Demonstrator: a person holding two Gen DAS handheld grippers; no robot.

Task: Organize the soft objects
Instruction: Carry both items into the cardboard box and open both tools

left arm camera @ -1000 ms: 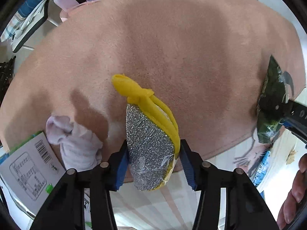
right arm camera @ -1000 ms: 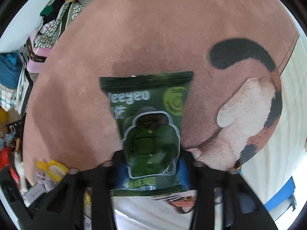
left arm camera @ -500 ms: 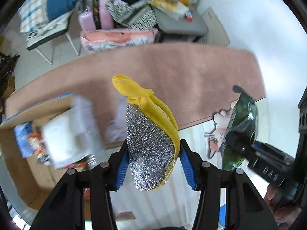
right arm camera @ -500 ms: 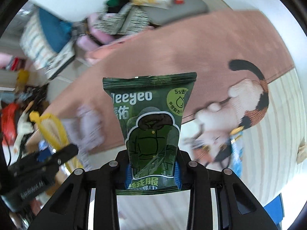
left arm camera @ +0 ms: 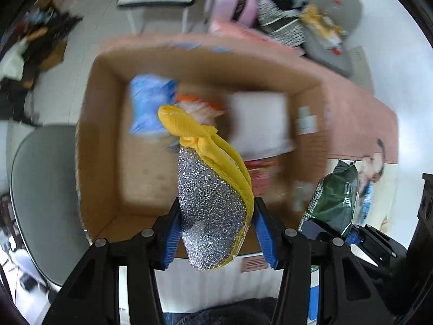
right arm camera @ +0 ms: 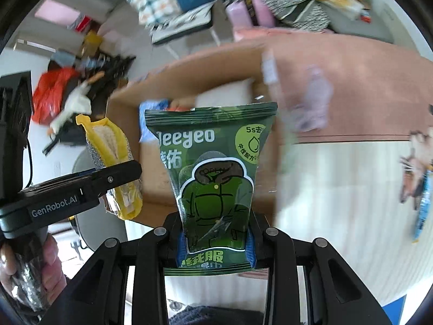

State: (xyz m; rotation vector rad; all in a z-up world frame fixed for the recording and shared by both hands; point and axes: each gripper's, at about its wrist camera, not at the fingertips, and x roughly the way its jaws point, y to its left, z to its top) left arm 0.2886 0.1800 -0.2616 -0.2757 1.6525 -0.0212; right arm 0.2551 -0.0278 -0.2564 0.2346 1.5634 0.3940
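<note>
My left gripper [left arm camera: 216,230] is shut on a yellow-and-silver scrub sponge [left arm camera: 211,195], which hangs above an open cardboard box [left arm camera: 102,140]. The right gripper [right arm camera: 215,239] is shut on a dark green wipes packet [right arm camera: 213,168], held upright in front of the same cardboard box [right arm camera: 154,173]. In the left wrist view the green packet [left arm camera: 335,197] shows at the right, over the box's near corner. In the right wrist view the sponge [right arm camera: 113,159] and the left gripper [right arm camera: 121,174] appear at the left, with a hand [right arm camera: 46,260] behind them.
The box holds a blue packet [left arm camera: 148,105], a white bundle [left arm camera: 259,122] and other blurred items. A pink rug [left arm camera: 360,119] lies beyond it, a grey round seat [left arm camera: 40,189] to its left, and piled bags and clothes [left arm camera: 284,19] at the back.
Both grippers rose and swung away from the pink rug to above the cardboard box, each keeping its load. The view tilted from rug to box and room.
</note>
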